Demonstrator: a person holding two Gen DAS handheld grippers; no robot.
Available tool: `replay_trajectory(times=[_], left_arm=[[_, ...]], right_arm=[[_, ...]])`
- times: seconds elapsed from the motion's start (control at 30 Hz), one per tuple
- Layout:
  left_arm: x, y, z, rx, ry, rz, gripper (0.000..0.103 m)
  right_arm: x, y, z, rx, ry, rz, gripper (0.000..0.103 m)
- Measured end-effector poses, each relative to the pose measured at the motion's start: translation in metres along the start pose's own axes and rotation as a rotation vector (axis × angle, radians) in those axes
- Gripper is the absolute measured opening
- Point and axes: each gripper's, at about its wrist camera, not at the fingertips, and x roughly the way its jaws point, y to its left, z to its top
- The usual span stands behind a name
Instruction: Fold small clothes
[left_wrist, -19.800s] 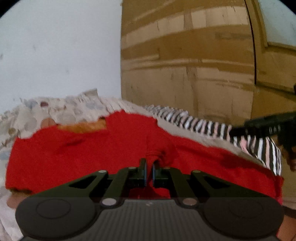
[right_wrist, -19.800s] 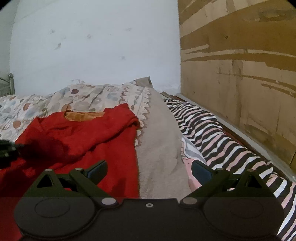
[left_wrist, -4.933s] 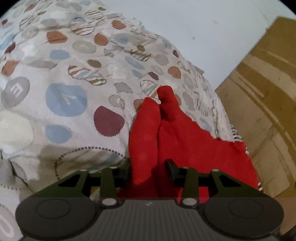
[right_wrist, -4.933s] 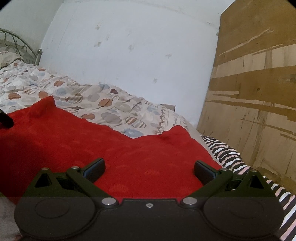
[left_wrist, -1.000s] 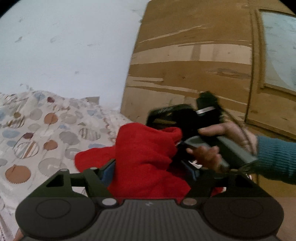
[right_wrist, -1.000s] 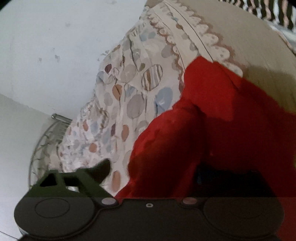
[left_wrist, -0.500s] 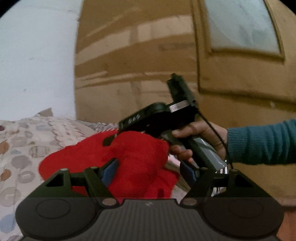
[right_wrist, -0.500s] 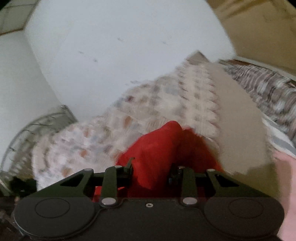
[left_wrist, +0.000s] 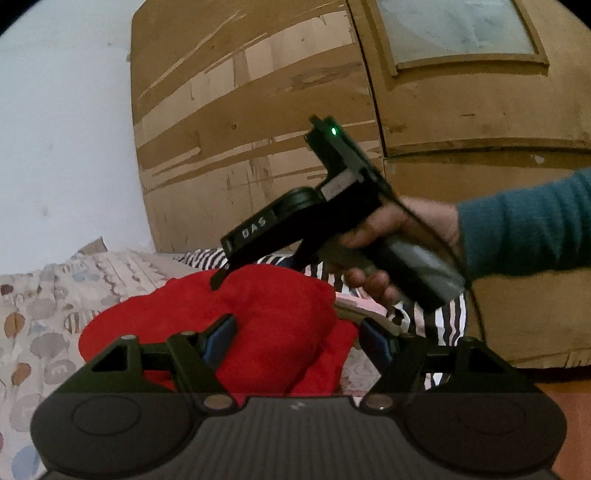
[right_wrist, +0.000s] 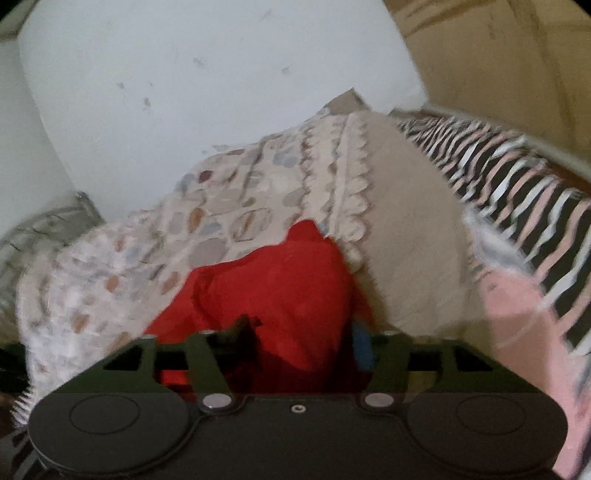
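We see the bed's pale quilt printed with coloured ovals (left_wrist: 40, 317) at the far left, and the bunched red fleece garment (left_wrist: 266, 325) lying on it, which serves as our landmark. Our left claw (left_wrist: 295, 338) is released, its blue-padded fingers (left_wrist: 219, 338) standing wide on either side of the garment's near end, with the right-hand pad clear of the cloth. Just above the garment's top, the right claw (left_wrist: 221, 273) points down at it, gripped by a hand (left_wrist: 388, 251) in a teal knitted sleeve (left_wrist: 524, 229). From its own camera, the right claw (right_wrist: 306, 338) is opening with the red fleece garment (right_wrist: 288, 291) bulging between its fingers; the picture is blurred, so we cannot tell whether the pads touch it. To the garment's right lies a black, white and pink striped blanket (right_wrist: 517, 184), with a brown wooden door (left_wrist: 443, 129) behind it.
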Motion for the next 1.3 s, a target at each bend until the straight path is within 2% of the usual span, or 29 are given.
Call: replay_trajectory(times=[0.03,0.1,0.23,0.33,0.5,0.6,0.67,0.73,0.83,0.87,1.0,1.1,1.3], left_arm=[[-0.003,-0.001,-0.001,0.002,-0.016,0.013,0.079],[-0.008,0.000,0.000,-0.013,-0.035,0.015,0.086],[-0.010,0.006,0.004,-0.055,-0.029,-0.025,0.087],[-0.011,0.007,0.003,-0.059,-0.028,-0.034,0.087],[-0.018,-0.002,0.003,-0.038,-0.024,-0.028,0.087],[-0.028,-0.004,0.005,-0.032,-0.035,-0.024,0.087],[-0.041,0.001,0.007,-0.069,-0.061,-0.034,0.087],[-0.054,0.009,0.009,-0.122,-0.090,-0.013,0.088],[-0.062,0.026,0.009,-0.217,-0.120,0.099,0.100],[-0.063,0.033,0.009,-0.265,-0.123,0.115,0.100],[-0.059,0.072,0.001,-0.542,-0.115,0.103,0.100],[-0.049,0.093,-0.009,-0.676,-0.071,0.092,0.100],[-0.027,0.118,-0.039,-0.835,0.109,0.042,0.103]], right_arm=[[-0.004,0.001,0.001,-0.007,0.007,-0.006,0.082],[-0.013,0.005,0.004,-0.007,0.019,0.001,0.089],[-0.032,0.019,0.007,-0.031,0.028,0.047,0.101],[-0.037,0.036,0.007,-0.092,0.073,0.074,0.102],[-0.026,0.048,-0.006,-0.202,0.197,-0.005,0.102],[-0.022,0.039,-0.014,-0.190,0.214,-0.017,0.102],[-0.023,0.033,-0.019,-0.195,0.205,-0.034,0.102],[-0.025,0.027,-0.025,-0.203,0.189,-0.053,0.102],[-0.030,0.015,-0.034,-0.160,0.168,-0.061,0.102],[-0.032,0.011,-0.038,-0.145,0.158,-0.064,0.102],[-0.035,0.002,-0.055,-0.098,0.100,-0.060,0.102],[-0.034,-0.002,-0.063,-0.062,0.064,-0.051,0.102],[-0.034,-0.010,-0.067,-0.011,0.031,-0.014,0.102]])
